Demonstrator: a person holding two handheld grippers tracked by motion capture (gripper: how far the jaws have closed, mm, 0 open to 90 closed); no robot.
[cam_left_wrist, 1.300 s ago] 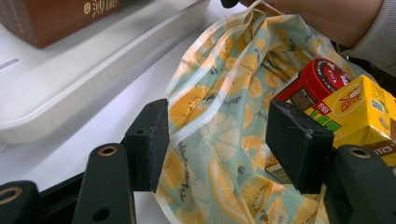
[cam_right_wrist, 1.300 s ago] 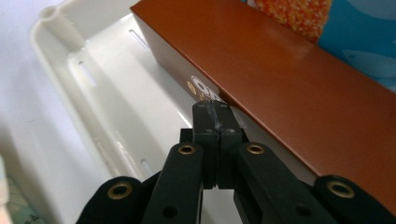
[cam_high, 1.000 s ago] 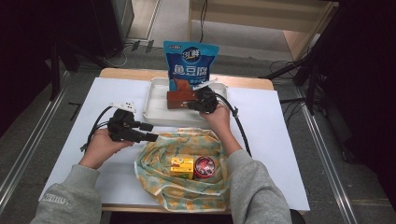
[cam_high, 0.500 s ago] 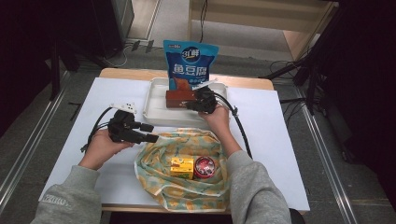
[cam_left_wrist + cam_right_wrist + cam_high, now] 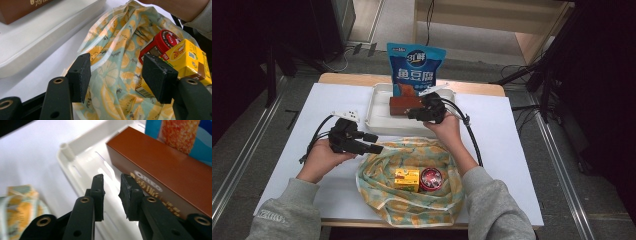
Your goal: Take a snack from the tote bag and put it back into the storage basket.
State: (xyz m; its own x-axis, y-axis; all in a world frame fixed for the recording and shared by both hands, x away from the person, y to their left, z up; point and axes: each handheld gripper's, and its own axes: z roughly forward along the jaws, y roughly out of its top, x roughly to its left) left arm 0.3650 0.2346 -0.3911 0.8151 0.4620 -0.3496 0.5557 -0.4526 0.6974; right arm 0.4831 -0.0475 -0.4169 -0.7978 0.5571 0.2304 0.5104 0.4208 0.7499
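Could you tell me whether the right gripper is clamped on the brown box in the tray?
No, in the right gripper view the right gripper has a narrow empty gap between its jaws, and the brown box lies beside them in the white tray.

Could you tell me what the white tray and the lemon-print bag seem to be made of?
The white tray looks like moulded plastic: smooth, glossy, with slots in its floor. The lemon-print bag looks like thin, soft fabric or film: it crumples into folds and seems slightly translucent; which one is unclear.
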